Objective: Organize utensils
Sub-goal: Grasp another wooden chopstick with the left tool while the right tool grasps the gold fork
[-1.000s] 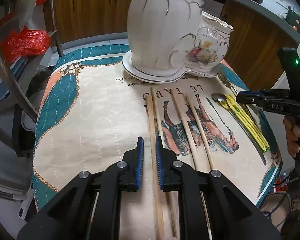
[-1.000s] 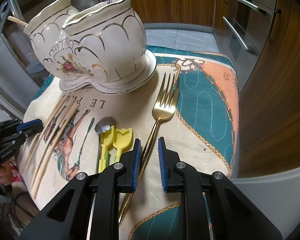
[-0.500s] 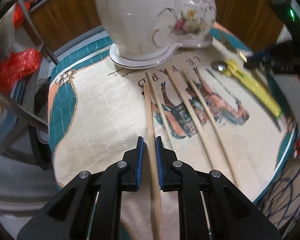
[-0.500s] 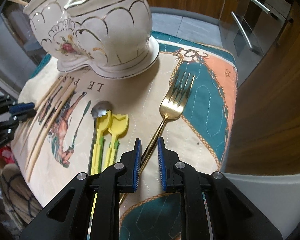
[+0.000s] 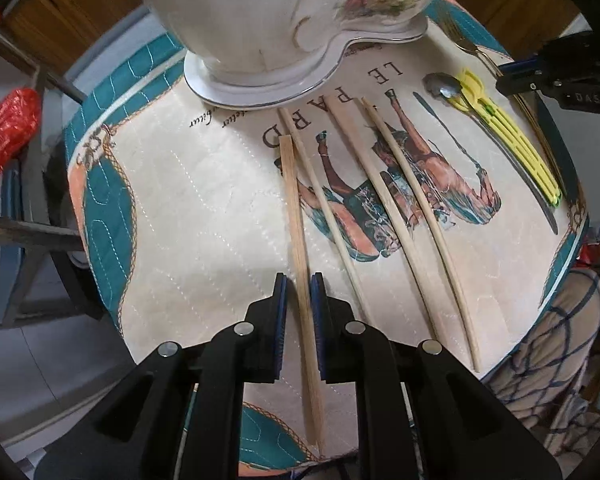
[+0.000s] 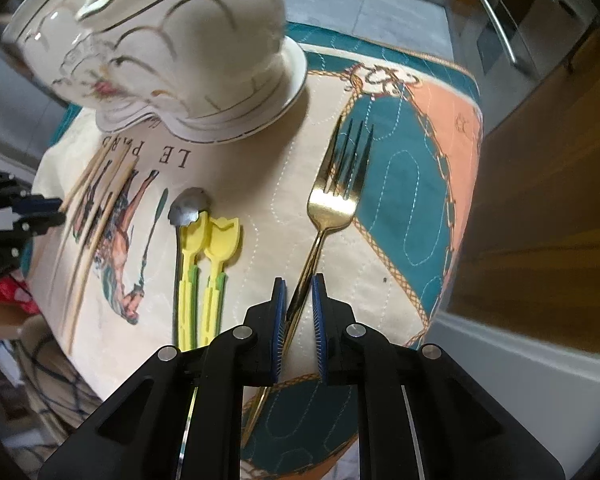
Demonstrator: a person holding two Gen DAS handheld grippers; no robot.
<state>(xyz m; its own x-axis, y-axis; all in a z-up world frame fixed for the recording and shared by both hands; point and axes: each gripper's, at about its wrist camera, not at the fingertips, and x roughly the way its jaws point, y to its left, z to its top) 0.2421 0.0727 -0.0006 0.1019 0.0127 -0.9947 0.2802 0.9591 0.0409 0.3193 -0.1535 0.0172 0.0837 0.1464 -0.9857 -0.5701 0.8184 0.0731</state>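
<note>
While both grippers are hanging low over the quilted placemat (image 5: 204, 200), each is straddling a utensil with its jaws parted rather than clamped. The left gripper (image 5: 299, 292) is holding its blue pads on either side of the leftmost wooden chopstick (image 5: 296, 216), with a small gap showing on both sides of the stick, so it is not gripping it. Three more chopsticks (image 5: 412, 200) are lying just to the right of that one, roughly parallel, across the printed horse figure, their far tips pointing toward the ceramic utensil holder (image 5: 284, 20) that is standing on its gold-rimmed base at the far end of the mat.

The right gripper (image 6: 299, 296) is sitting around the handle of the gold fork (image 6: 332, 200), the handle running between its pads close to the left one; whether it is touching that pad cannot be told. The fork is lying flat, tines toward the holder. Beside it to the left, a pair of yellow plastic spoons (image 6: 204, 264) is lying next to a metal spoon (image 6: 188, 208), whose bowl is partly overlapped by one yellow spoon.
</note>
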